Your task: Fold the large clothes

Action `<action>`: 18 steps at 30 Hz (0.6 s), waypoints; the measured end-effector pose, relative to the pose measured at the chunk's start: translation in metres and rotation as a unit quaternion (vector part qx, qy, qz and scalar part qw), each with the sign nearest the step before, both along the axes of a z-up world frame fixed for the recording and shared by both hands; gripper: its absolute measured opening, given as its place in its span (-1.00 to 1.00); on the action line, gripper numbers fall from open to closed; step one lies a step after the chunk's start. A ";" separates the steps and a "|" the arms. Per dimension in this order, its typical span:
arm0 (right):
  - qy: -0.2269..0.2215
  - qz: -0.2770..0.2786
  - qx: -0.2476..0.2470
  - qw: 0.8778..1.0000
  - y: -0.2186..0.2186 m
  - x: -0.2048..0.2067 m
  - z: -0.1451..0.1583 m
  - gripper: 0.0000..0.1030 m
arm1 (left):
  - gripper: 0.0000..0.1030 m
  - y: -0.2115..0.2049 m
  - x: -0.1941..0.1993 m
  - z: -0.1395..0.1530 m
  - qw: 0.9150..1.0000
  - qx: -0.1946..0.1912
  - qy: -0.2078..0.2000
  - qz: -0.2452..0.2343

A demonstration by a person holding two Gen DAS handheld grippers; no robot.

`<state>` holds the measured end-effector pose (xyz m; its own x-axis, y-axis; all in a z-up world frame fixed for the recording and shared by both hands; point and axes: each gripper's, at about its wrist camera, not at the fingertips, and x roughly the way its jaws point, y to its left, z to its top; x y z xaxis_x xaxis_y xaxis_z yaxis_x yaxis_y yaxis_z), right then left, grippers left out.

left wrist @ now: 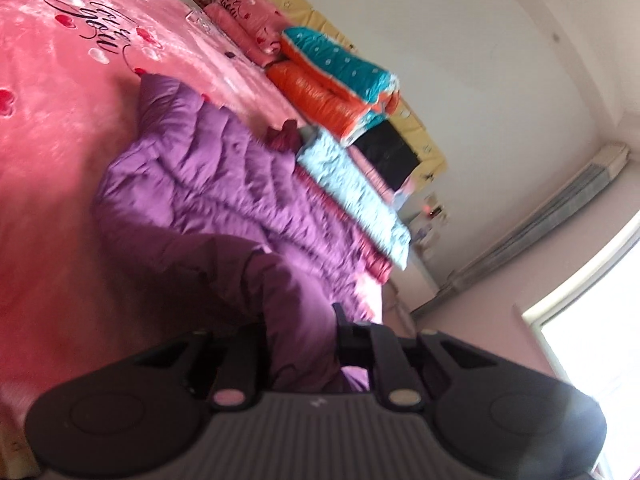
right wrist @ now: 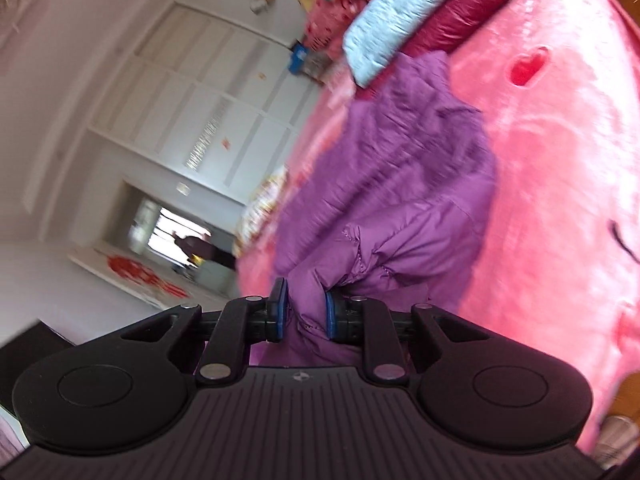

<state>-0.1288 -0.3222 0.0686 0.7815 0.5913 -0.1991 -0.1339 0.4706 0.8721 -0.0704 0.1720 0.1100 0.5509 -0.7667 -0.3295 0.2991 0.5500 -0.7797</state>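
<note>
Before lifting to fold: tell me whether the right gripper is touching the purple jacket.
Touching. The right wrist view shows the right gripper with both blue pads pinching a bunch of the purple jacket.

The left gripper [left wrist: 308, 340] is clamped on bunched purple fabric. The right gripper [right wrist: 305, 312] is likewise pinched tight, its blue pads [right wrist: 330, 316] pressing cloth.

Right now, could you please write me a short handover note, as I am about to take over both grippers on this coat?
Left gripper: shut on a bunch of the purple padded coat.
Right gripper: shut on another bunch of the same coat, blue pads pressing the fabric.
Coat: spread, rumpled, on the pink bedspread, with the gripped near edge raised. Folded quilts are stacked beyond it.
Done: both grips taken.
Left: no fold is visible yet; probably carry the held edge over the coat, then flatten it.
</note>
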 end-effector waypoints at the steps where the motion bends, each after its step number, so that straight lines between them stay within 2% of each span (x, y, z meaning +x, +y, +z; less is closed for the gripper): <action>1: -0.008 -0.004 0.012 1.000 0.001 0.007 0.002 -0.55 | -0.78 0.000 0.004 0.002 1.000 -0.007 -0.002 0.003; 10: -0.065 -0.064 0.079 0.993 -0.006 0.061 0.016 -0.56 | -0.78 0.012 0.057 0.018 0.996 -0.070 -0.012 0.048; 14: -0.088 -0.099 0.119 0.984 -0.015 0.087 0.014 -0.56 | -0.78 0.014 0.091 0.022 0.993 -0.092 -0.013 0.075; 18: -0.107 -0.120 0.132 0.978 -0.021 0.123 0.013 -0.56 | -0.78 0.014 0.131 0.023 0.991 -0.096 -0.013 0.096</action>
<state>-0.0062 -0.3428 0.0817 0.9110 0.3947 0.1191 -0.2400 0.2727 0.9317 0.0604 0.1859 0.1327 0.6992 -0.6943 -0.1705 0.2251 0.4402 -0.8692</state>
